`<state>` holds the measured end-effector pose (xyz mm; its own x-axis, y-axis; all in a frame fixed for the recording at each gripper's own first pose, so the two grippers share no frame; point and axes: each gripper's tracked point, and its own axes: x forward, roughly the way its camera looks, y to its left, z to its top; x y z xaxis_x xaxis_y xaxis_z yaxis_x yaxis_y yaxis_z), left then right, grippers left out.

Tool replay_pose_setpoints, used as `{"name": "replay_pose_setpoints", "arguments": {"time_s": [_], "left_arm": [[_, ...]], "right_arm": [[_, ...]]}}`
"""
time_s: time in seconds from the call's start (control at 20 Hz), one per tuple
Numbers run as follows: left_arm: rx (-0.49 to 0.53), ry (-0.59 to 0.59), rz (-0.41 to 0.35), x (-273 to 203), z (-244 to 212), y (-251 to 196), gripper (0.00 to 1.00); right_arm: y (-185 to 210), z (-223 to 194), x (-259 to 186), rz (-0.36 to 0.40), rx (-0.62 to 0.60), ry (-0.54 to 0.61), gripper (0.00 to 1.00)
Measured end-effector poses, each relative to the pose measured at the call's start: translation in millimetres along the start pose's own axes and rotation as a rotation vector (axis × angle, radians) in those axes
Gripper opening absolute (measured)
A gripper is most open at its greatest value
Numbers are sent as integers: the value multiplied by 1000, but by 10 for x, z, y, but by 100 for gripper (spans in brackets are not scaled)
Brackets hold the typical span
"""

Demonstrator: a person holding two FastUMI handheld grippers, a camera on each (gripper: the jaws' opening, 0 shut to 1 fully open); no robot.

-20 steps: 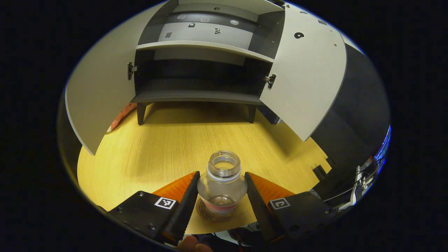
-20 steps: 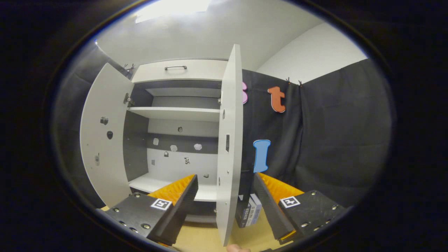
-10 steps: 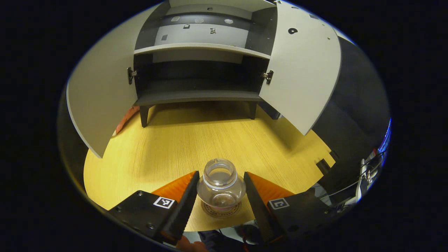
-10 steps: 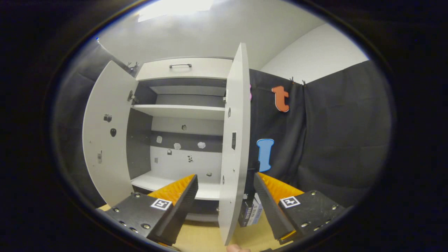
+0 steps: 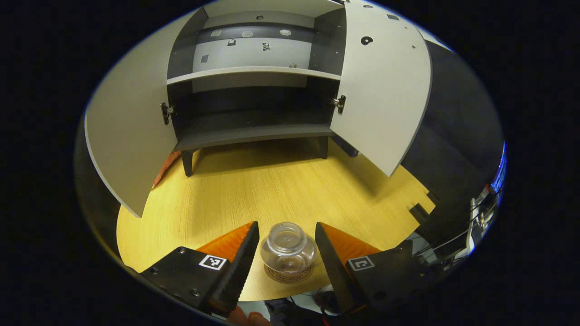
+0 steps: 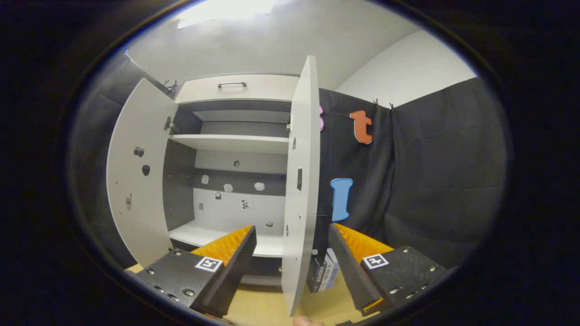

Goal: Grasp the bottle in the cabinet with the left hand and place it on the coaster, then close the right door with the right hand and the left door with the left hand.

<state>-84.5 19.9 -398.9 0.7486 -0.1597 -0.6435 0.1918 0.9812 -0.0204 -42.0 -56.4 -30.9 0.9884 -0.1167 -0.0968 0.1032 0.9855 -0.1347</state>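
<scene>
In your left gripper view, the left door (image 5: 129, 127) swings out wide at the left, its lower corner over the table (image 5: 253, 190). Next comes the cabinet (image 5: 253, 131), open, with a pale shelf (image 5: 253, 71) above a dark lower bay. The right door (image 5: 385, 90) stands open at the right. Near the bottom, your left gripper (image 5: 287, 253) is spread wide, and the bottle (image 5: 288, 246) stands upright between its fingers with a gap showing on each side, so neither finger presses on it. The bottle is clear, uncapped, and sits on the round coaster (image 5: 288, 274), well out from the cabinet on the yellow wood.

In your right gripper view, the left door (image 6: 136, 176) is again open at the left, then the cabinet interior (image 6: 226, 181) with its shelves and a drawer (image 6: 235, 88) on top. The right door (image 6: 301, 181) faces you nearly edge-on, and its lower edge falls between the fingers of your right gripper (image 6: 292, 267), which is wide apart and grips nothing. You cannot tell if either finger touches the door. A small box (image 6: 324, 274) stands on the table just right of that door, before the black cloth (image 6: 430, 181).
</scene>
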Motion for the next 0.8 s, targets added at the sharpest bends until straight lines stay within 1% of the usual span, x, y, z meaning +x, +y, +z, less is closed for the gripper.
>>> {"name": "replay_pose_setpoints", "arguments": {"time_s": [0.35,0.4,0.45,0.8], "left_arm": [[-15,-119,19,-238,609,34,81],[-20,-143,24,-290,735,42,81],[-26,-171,29,-355,870,55,81],[-24,-415,102,-901,2029,211,81]], "right_arm": [[-28,-2,31,-4,3,0,97],[-28,-9,32,-5,3,2,94],[-29,-12,32,-6,3,2,97],[-88,7,75,-16,10,-6,97]]}}
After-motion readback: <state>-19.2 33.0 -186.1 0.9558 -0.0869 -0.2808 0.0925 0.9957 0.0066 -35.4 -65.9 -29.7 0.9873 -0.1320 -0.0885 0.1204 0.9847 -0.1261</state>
